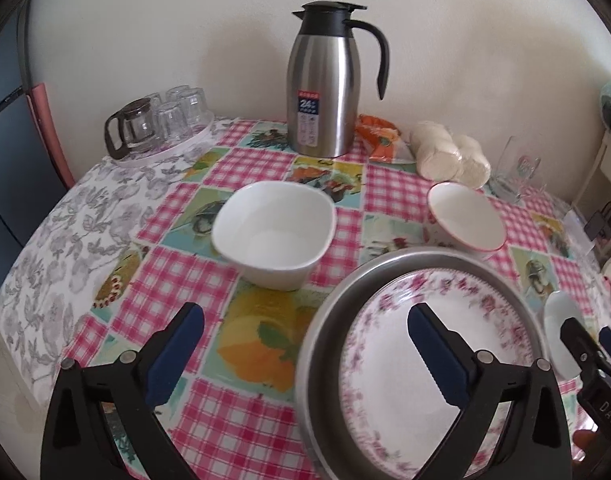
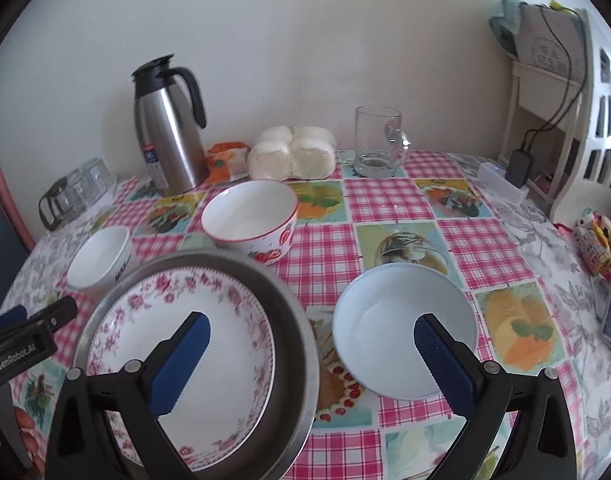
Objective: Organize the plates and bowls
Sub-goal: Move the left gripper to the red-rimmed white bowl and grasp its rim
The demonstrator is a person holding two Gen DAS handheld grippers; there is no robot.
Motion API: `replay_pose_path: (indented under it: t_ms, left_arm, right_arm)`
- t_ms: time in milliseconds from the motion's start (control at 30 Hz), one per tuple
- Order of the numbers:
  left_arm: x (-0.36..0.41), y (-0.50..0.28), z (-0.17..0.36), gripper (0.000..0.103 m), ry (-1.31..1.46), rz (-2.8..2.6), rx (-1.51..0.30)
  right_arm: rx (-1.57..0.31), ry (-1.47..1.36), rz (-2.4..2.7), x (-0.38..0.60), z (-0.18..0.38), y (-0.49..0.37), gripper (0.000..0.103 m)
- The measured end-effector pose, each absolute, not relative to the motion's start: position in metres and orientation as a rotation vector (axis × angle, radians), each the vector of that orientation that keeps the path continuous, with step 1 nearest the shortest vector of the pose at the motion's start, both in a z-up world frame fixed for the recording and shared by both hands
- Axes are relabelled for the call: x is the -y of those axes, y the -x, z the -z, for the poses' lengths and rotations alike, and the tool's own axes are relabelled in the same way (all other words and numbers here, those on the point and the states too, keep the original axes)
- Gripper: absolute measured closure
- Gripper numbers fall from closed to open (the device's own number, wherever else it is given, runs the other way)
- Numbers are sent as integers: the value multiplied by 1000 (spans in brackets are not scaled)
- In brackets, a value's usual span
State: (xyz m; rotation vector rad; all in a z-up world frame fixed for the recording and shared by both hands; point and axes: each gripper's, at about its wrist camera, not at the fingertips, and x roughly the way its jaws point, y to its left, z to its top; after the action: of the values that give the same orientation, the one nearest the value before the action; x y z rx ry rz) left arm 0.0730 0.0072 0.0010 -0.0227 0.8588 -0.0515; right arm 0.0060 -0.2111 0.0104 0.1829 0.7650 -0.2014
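1. Left gripper (image 1: 305,344) and right gripper (image 2: 311,356): jaws wide apart, nothing gripped.
2. Floral plate (image 2: 209,364) sits inside metal pan (image 2: 293,320) on the table.
3. Square white bowl (image 1: 273,232), strawberry bowl (image 2: 251,216), pale blue bowl (image 2: 401,320): all look empty, though the frames are blurry.
4. Glass mug (image 2: 379,142) is empty.

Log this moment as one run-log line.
left gripper: open, holding nothing | right gripper: open, holding nothing | floral plate: in metal pan | pale blue bowl, square white bowl, red-rimmed bowl: separate, unstacked
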Motion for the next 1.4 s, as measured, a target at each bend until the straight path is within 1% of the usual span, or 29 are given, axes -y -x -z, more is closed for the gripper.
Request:
replay_pose_path:
  t_ms: [167, 433, 567, 967, 1033, 1100, 1233, 1300, 1367, 1400]
  left_arm:
    - [7, -85, -18, 1, 37, 84, -826]
    - [18, -119, -29, 1, 189, 200, -826]
    - [21, -135, -25, 1, 246, 229, -834]
    - [28, -182, -11, 1, 292, 262, -862]
    - [32, -188, -7, 1, 298, 296, -886]
    - [39, -195, -3, 1, 292, 321, -912]
    - [51, -208, -2, 1, 260, 356, -948]
    - [57, -214, -2, 1, 247, 373, -968]
    - [64, -218, -1, 2, 229, 389, -982]
    - [68, -220, 0, 2, 219, 396, -993]
  right_arm:
    - [-771, -246, 195, 223, -18, -12, 0]
    - [-764, -293, 164, 230, -31, -38, 0]
    - [-783, -299, 146, 235, -34, -55, 0]
    - [-865, -313, 126, 245, -23, -108, 1]
    - [-884, -323, 111, 246, -18, -115, 5]
    - [-904, -328, 102, 247, -13, -123, 16]
    - [-925, -343, 88, 248, -7, -135, 25]
    - [-937, -367, 73, 249, -3, -140, 34]
    - [-952, -385, 66, 250, 1, -146, 39]
    - [-963, -402, 62, 250, 4, -149, 45]
